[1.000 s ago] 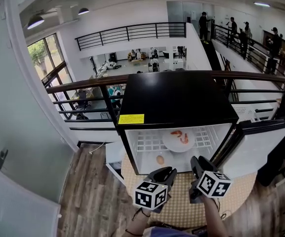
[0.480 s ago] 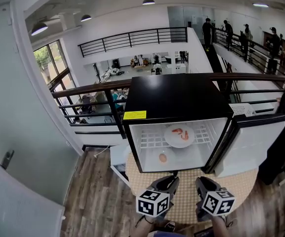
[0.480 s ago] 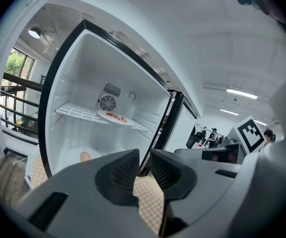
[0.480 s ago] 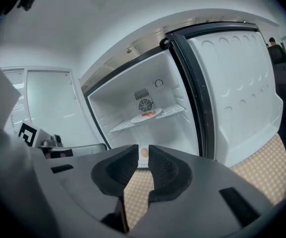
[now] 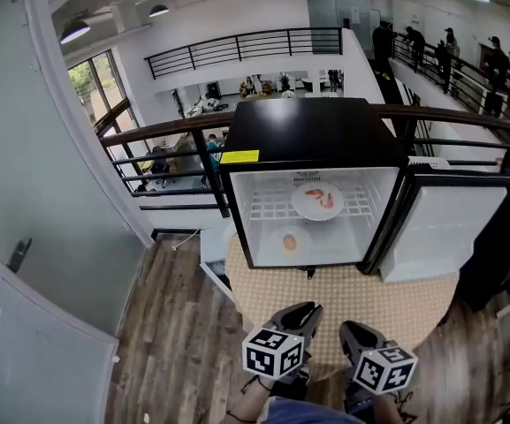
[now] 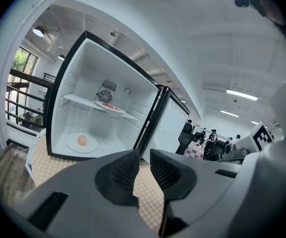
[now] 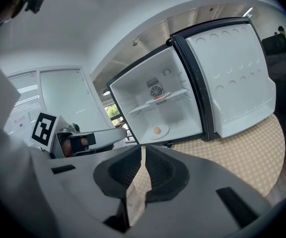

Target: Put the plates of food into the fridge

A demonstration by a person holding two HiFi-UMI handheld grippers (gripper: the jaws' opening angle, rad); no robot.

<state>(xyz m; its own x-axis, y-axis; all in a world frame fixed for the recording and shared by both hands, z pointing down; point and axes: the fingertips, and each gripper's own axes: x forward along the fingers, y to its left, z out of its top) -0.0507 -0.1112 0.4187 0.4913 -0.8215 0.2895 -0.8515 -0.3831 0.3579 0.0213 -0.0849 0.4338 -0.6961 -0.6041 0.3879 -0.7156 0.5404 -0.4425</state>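
Fridge on table; inside, shrimp plate on shelf, egg plate beneath

The head view looks forward and steeply down from above the near edge of the round worktop. It faces the open fridge at the worktop's far side. The left gripper view and the right gripper view sit side by side, low over that near edge. Each looks along its own jaws at the fridge front, and each is tilted. All three views share the fridge's white inside and its open door.
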